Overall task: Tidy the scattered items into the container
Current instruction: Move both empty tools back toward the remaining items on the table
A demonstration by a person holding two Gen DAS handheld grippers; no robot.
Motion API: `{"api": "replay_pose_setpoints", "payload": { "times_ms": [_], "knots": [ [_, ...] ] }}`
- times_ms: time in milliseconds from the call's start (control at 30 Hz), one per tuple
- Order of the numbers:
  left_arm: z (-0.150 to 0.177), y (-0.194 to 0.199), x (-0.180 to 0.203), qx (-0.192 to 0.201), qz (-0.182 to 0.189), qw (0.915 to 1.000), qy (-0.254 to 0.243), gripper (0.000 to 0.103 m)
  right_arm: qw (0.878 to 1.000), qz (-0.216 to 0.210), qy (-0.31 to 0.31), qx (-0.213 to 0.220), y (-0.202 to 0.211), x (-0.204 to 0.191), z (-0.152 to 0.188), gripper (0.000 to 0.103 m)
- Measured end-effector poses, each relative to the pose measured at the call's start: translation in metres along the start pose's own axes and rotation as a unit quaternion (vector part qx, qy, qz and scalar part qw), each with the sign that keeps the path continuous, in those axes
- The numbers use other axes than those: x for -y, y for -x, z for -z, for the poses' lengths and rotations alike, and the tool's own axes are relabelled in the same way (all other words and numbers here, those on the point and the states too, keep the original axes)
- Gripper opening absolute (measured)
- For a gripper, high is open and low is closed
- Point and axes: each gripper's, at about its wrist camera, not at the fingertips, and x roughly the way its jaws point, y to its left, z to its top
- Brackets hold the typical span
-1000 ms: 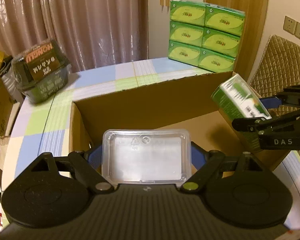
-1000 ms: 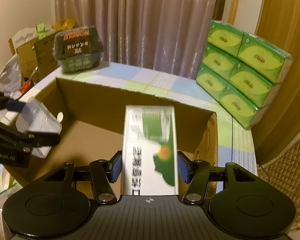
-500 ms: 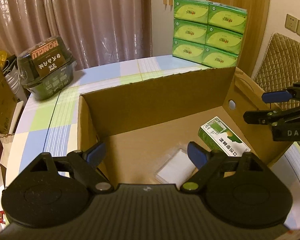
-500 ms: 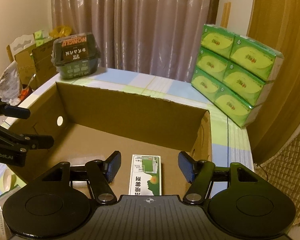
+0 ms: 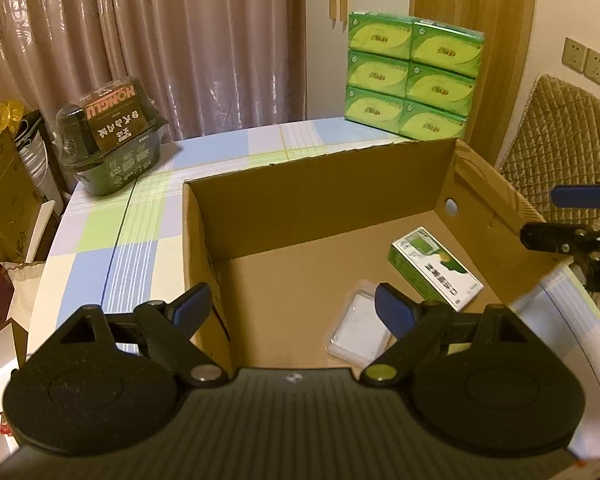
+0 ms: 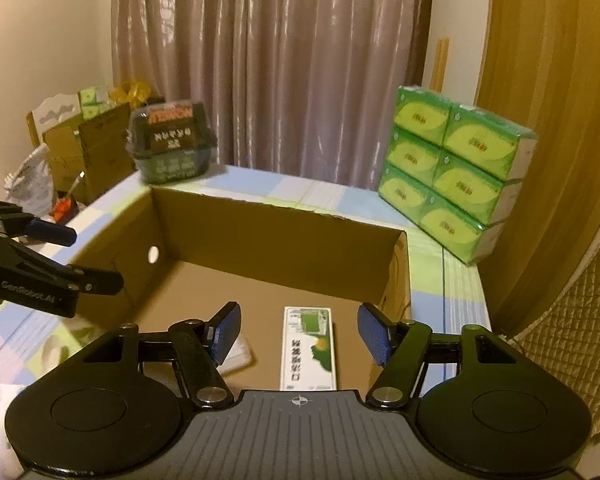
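left wrist view: my left tool [image 5: 290,307] hangs empty, jaws spread wide, over the open brown cardboard box [image 5: 320,176]. the clear flat plastic tray [image 5: 358,330] and the green-and-white rectangular carton [image 5: 434,270] lie flat on the box floor. i'd lift clear of the wall before seeking more items.

right wrist view: my right tool [image 6: 298,334] is opening, nothing between its pads; the carton [image 6: 308,348] lies lengthwise below.
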Motion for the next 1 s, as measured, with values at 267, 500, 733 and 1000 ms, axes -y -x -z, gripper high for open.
{"api": "replay_pose_setpoints", "payload": {
  "times_ms": [267,500,733,1000],
  "knots": [
    [0.041,0.053,0.001,0.004,0.009,0.9998,0.017,0.089,1.000,-0.003,-0.007,0.010,0.053,-0.012,0.042,0.074],
    [0.091,0.093,0.005,-0.007,0.020,0.9992,0.034,0.093,1.000,-0.015,-0.009,-0.024,0.079,-0.018,0.089,0.074],
    [0.142,0.114,0.011,-0.045,0.033,0.9978,0.037,0.096,0.996,-0.045,0.039,-0.072,0.080,-0.032,0.135,0.075],
    [0.179,0.111,0.014,-0.084,0.047,0.9951,0.023,0.098,0.983,-0.092,0.117,-0.112,0.060,-0.043,0.142,0.075]
  ]
}}
